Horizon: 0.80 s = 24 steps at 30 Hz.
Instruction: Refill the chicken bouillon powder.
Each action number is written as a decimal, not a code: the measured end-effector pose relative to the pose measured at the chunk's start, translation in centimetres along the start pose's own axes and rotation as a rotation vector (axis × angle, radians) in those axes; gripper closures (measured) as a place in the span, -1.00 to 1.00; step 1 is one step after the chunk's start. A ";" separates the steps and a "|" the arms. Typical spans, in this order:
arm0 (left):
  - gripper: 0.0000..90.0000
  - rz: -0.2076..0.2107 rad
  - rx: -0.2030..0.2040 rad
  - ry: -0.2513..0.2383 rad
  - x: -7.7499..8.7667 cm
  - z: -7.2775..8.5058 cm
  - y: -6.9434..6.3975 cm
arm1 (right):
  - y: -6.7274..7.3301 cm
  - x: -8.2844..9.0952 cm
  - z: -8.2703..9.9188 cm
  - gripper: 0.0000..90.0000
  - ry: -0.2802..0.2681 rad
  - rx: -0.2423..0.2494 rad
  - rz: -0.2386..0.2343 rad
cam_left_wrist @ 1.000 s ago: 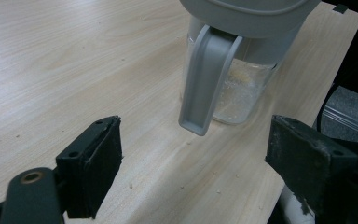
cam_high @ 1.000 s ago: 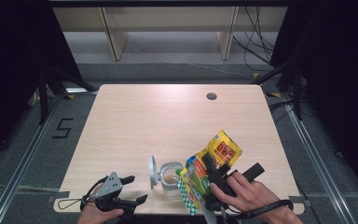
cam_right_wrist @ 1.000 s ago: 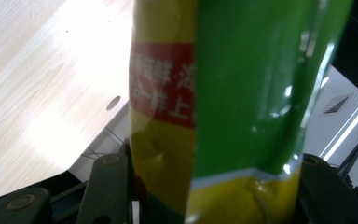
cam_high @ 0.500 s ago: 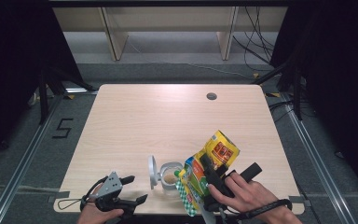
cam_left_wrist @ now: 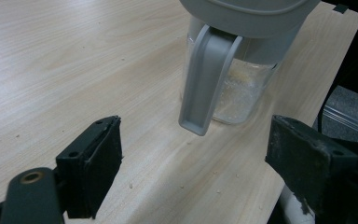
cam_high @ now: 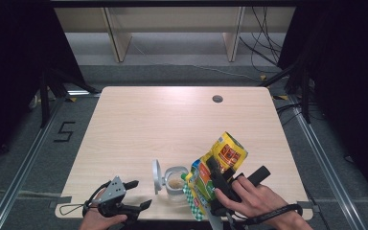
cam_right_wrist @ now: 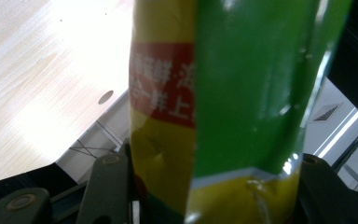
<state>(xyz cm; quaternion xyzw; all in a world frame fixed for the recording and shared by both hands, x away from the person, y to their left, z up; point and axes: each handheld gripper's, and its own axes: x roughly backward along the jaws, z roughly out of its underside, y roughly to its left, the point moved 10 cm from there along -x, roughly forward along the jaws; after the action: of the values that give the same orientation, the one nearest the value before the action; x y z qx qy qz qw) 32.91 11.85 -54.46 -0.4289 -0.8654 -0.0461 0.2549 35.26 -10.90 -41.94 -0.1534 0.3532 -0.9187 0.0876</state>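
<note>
Our right gripper [cam_high: 216,178] is clamped across the yellow-and-green snack bag [cam_high: 215,168], and in the right gripper view the 2 black jaws press in on either side of the bag [cam_right_wrist: 223,116], whose glossy film dents between them. We hold it tilted at the near edge of the wooden table [cam_high: 172,120], with its lower end just beside the open mouth of the small clear glass jar [cam_high: 175,181]; whether the two touch we cannot tell. We judge the bag light, soft and slippery: the foil crumples instead of resisting, so a grip across the body near the middle, as now, looks safer than one at a corner, which could slide out. The jar looks stiff, breakable and easy to tip; it holds a pale crumbly layer at the bottom, and its grey hinged lid [cam_high: 155,171] stands open on its left side. Our left gripper [cam_high: 135,196] rests open on the table just short of the jar [cam_left_wrist: 242,88], holding nothing.
</note>
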 end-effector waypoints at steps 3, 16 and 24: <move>-0.60 -0.016 -0.016 0.012 0.1 0.1 0.2 | 0.2 -0.2 -0.3 0.17 -0.015 -0.031 -0.001; -0.60 -0.020 -0.026 0.022 0.2 0.2 0.4 | -0.3 -0.1 -0.1 0.17 -0.013 0.007 0.002; -0.60 -0.012 -0.025 0.020 0.1 0.2 0.3 | -0.5 -0.1 0.0 0.17 -0.012 0.005 0.004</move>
<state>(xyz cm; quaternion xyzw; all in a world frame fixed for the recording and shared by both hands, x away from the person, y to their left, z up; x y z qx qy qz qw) 33.03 12.18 -54.62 -0.4264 -0.8647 -0.0624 0.2579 35.29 -10.51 -41.66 -0.1578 0.3508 -0.9185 0.0919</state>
